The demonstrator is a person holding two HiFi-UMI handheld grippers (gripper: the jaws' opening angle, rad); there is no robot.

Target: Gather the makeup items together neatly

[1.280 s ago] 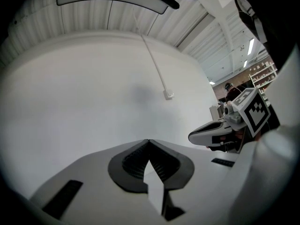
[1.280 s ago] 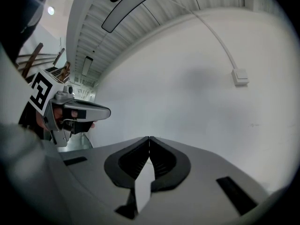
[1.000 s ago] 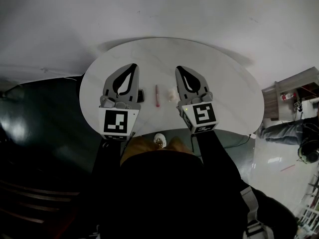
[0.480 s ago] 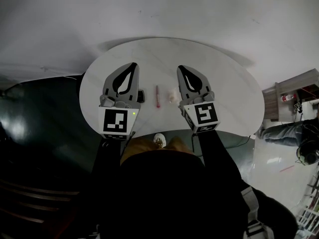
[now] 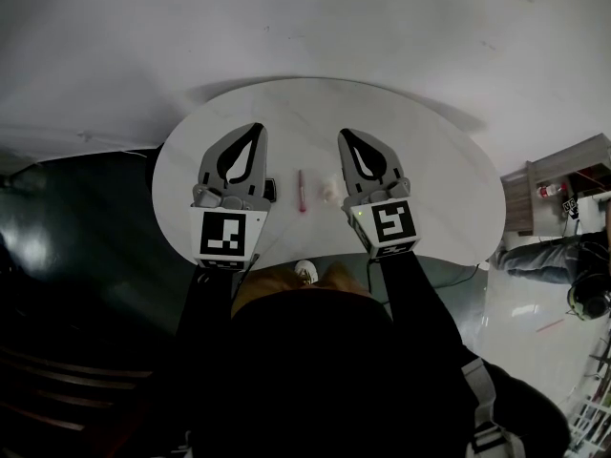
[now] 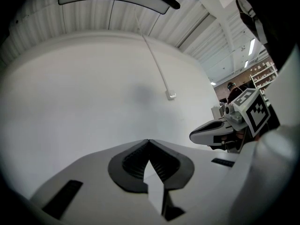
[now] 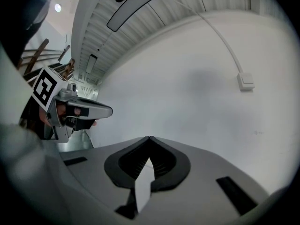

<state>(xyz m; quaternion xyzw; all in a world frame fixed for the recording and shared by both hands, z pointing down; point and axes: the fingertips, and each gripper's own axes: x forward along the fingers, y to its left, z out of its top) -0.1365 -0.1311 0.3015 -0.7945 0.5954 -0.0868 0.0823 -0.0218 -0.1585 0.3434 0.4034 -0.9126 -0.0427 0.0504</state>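
Left gripper [image 5: 256, 127] and right gripper [image 5: 345, 134] hang above the bench [image 5: 430, 179], jaws clenched on nothing. The slim pink makeup stick [image 5: 301, 189] (likely light, prone to roll) suits a mid-shaft pinch.

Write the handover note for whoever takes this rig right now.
Left claw: shut, empty, level over the table.
Right claw: shut, empty, level too.
Things: pink stick lies between the claws; black item by the left claw and whitish item by the right, both partly hidden.
Done: nothing gripped; the three lie in a loose row, apart.
Left: bring all three together neatly.
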